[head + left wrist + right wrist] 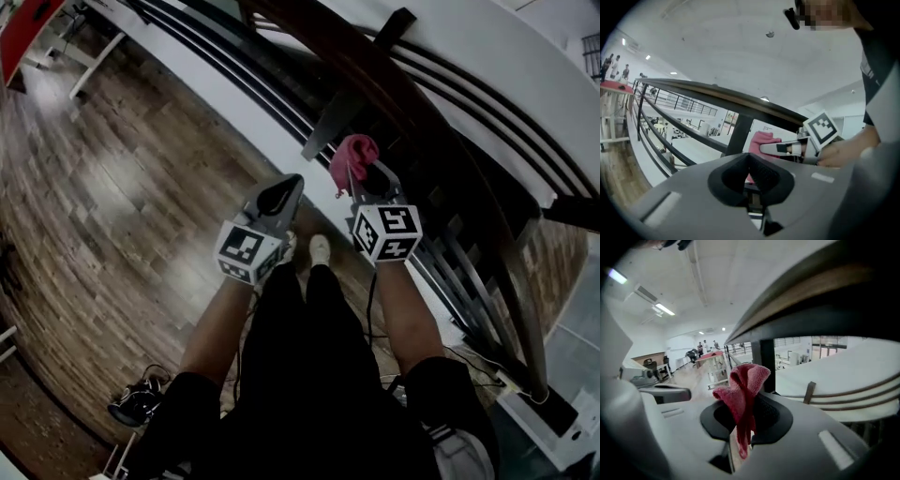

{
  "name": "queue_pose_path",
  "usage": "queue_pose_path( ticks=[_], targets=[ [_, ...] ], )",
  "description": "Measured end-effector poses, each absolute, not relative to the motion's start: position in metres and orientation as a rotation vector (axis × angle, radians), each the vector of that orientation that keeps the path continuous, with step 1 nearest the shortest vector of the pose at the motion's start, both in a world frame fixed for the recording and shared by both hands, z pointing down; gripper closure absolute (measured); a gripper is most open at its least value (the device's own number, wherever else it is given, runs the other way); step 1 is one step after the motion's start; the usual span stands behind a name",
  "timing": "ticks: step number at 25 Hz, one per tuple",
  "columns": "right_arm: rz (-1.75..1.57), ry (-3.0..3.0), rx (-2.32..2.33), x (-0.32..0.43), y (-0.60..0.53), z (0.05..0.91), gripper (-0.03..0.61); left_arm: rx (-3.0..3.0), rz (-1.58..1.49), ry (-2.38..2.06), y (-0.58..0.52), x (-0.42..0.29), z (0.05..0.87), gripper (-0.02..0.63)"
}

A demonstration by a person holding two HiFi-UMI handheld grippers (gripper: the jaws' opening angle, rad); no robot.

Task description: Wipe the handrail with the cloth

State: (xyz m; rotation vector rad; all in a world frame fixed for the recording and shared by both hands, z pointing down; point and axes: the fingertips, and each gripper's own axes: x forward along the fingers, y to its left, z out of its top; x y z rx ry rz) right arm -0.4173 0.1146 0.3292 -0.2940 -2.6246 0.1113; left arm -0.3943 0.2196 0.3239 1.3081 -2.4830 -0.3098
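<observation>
The dark wooden handrail runs from the top centre down to the right on a black metal post. My right gripper is shut on a pink cloth, which sticks up crumpled just below and left of the rail. In the right gripper view the cloth hangs from the shut jaws, with the handrail close above. My left gripper is beside it, shut and holding nothing. Its own view shows the shut left gripper, the handrail, the cloth and the right gripper.
Black lower rails run under the handrail along a white ledge. A wooden floor lies to the left, with a red table far off. The person's legs and shoes are below. Cables and a dark object lie on the floor.
</observation>
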Motion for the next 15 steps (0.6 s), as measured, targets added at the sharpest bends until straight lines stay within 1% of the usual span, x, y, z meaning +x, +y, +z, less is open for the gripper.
queue_pose_path(
  ticks=[2,4,6,8,10,13,15],
  targets=[
    [0.209,-2.626,-0.162,-0.433,0.101,0.338,0.529,1.262,-0.390,-2.441,0.227,-0.395,0.337,0.615],
    [0.324,-2.638,-0.032,-0.443,0.083,0.341,0.529,1.227,-0.406,-2.427,0.232,-0.395,0.350,0.615],
    [0.433,-2.629,0.062,-0.454,0.069,0.343,0.529,1.244,-0.292,-2.478,0.229,-0.400,0.352,0.615],
    [0.473,-2.607,0.112,-0.465,0.062,0.347,0.529,1.285,-0.154,-2.532,0.222,-0.413,0.347,0.615],
    [0.373,-2.591,0.156,-0.471,0.057,0.350,0.529,1.322,-0.094,-2.541,0.216,-0.426,0.342,0.615],
    [0.027,-2.524,0.238,-0.474,0.051,0.358,0.528,1.376,-0.097,-2.520,0.209,-0.434,0.334,0.615],
    [-0.130,-2.463,0.241,-0.478,0.054,0.365,0.528,1.385,-0.103,-2.510,0.208,-0.434,0.332,0.615]
  ],
)
